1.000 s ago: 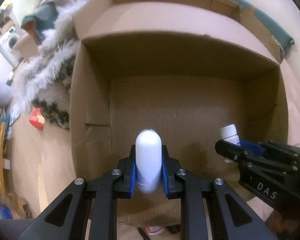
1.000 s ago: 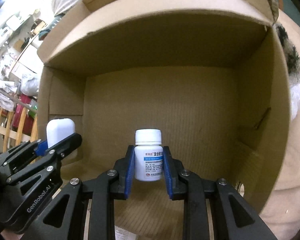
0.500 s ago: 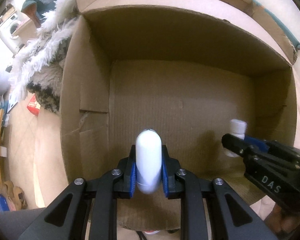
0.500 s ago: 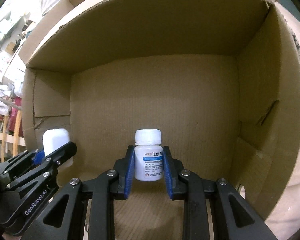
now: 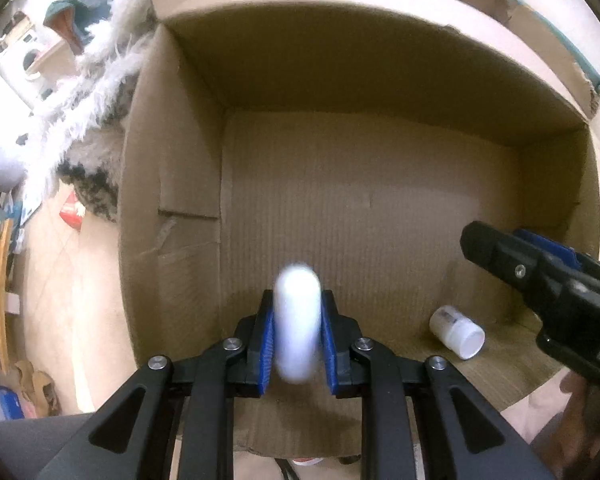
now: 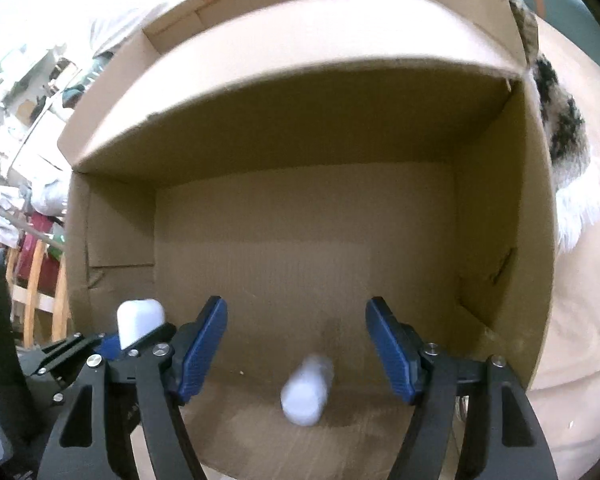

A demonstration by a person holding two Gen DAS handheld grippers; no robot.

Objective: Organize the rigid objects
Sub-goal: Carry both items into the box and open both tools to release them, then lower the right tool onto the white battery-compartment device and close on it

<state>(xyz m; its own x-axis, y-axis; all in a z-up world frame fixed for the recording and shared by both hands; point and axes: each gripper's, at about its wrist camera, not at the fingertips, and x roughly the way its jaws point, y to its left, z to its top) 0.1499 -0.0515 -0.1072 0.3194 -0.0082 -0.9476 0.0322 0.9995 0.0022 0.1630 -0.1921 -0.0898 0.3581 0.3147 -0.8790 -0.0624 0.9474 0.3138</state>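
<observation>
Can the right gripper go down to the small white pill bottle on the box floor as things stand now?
Probably yes. The small white pill bottle lies on its side in the brown cardboard box, below the right gripper; its jaws have just been opening and hold nothing. Nothing lies between them.

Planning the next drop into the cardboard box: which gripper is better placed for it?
Left. The left gripper holds the white case over the box; the right gripper has just opened, its bottle lying inside.
</observation>
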